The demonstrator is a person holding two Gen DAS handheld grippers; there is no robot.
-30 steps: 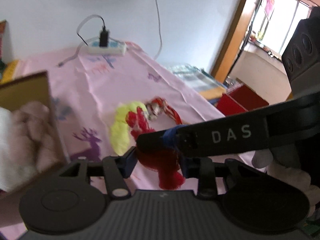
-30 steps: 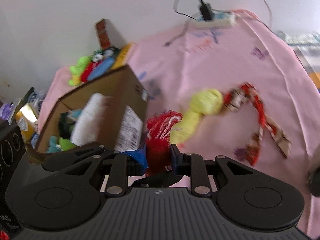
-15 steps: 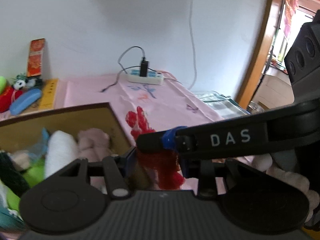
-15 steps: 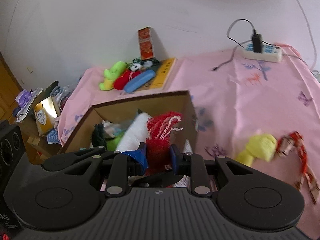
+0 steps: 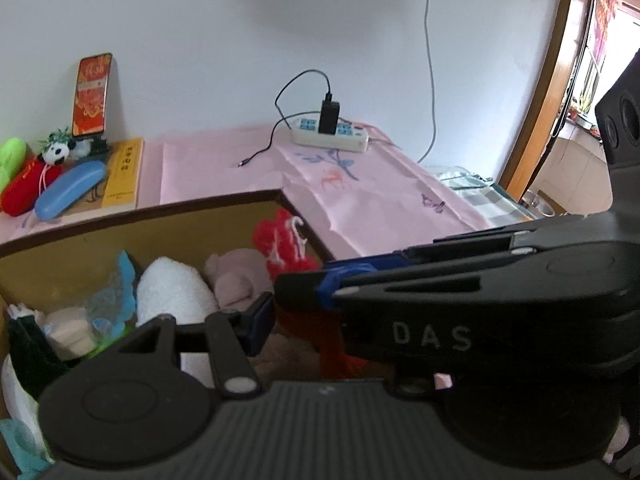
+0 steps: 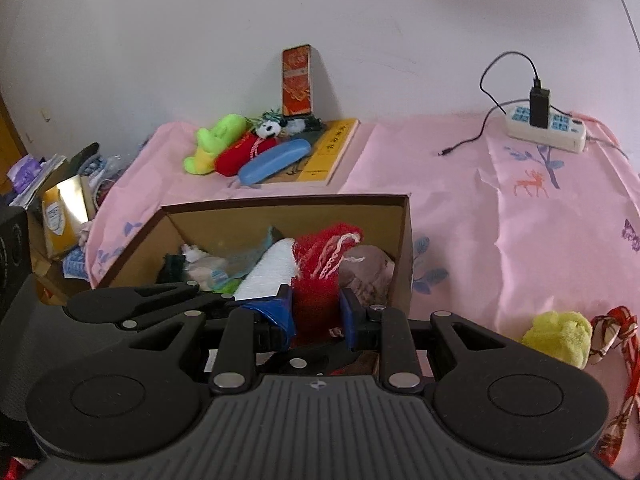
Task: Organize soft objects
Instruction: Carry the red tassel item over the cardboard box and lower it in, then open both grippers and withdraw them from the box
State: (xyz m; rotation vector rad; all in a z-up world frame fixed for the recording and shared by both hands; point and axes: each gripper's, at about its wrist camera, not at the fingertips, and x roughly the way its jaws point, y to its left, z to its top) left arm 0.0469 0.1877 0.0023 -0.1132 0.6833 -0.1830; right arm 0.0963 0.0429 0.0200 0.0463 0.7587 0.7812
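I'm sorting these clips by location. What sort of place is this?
Probably a room in a home: a pink printed cloth covers the surface, a power strip sits by the wall, and plush toys lie beside a cardboard box.

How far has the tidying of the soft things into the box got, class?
Done: the box already holds a white roll, a pink plush and other soft bits. In hand: both grippers, left and right, grip the red net over the box, not yet dropped. Left: the yellow plush and ribbon on the pink cloth.
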